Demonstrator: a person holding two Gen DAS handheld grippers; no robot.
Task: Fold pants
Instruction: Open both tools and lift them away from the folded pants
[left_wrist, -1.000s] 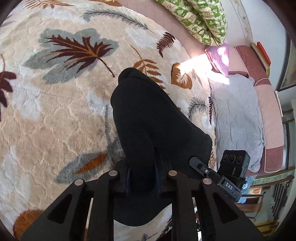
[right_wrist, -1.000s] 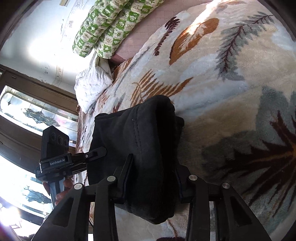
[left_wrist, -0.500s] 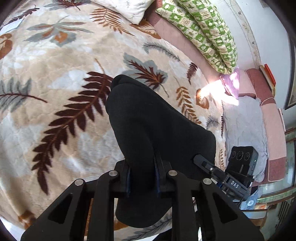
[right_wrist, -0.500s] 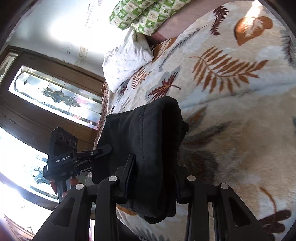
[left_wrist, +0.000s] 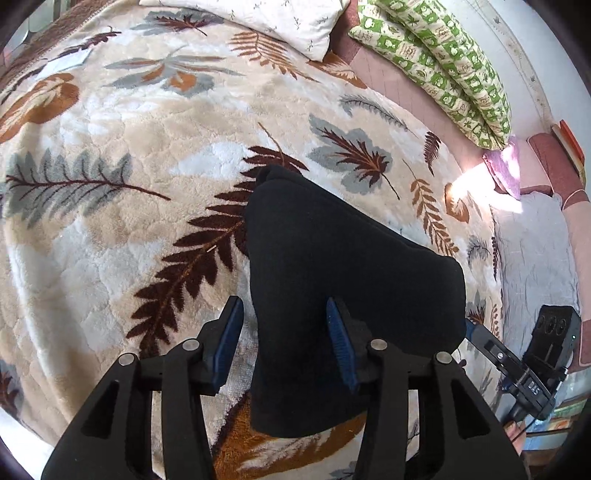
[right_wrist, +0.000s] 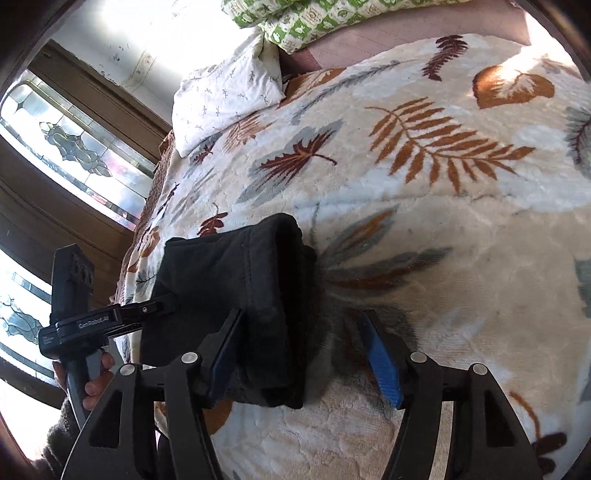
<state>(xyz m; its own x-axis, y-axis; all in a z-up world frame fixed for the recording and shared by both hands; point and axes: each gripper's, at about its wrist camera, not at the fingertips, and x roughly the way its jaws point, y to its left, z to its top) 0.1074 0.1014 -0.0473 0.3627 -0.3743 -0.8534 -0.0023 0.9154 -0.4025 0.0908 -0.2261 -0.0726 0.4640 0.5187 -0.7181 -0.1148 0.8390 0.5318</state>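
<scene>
The black pants lie folded into a thick bundle on the leaf-patterned blanket. My left gripper is open, its blue-padded jaws standing apart around the bundle's near left end. In the right wrist view the pants show as a stacked fold with a seam. My right gripper is open, its left jaw at the bundle's right edge and its right jaw over the blanket. Each gripper shows in the other's view, at the bundle's opposite end.
A white pillow and a green patterned pillow lie at the head of the bed. A grey cloth and pink bedding lie at the right. A wooden window frame stands beyond the bed's left side.
Both grippers have opened and let go of the pants, which now rest on the blanket. Both were shut on the lifted bundle in the earlier frames.
</scene>
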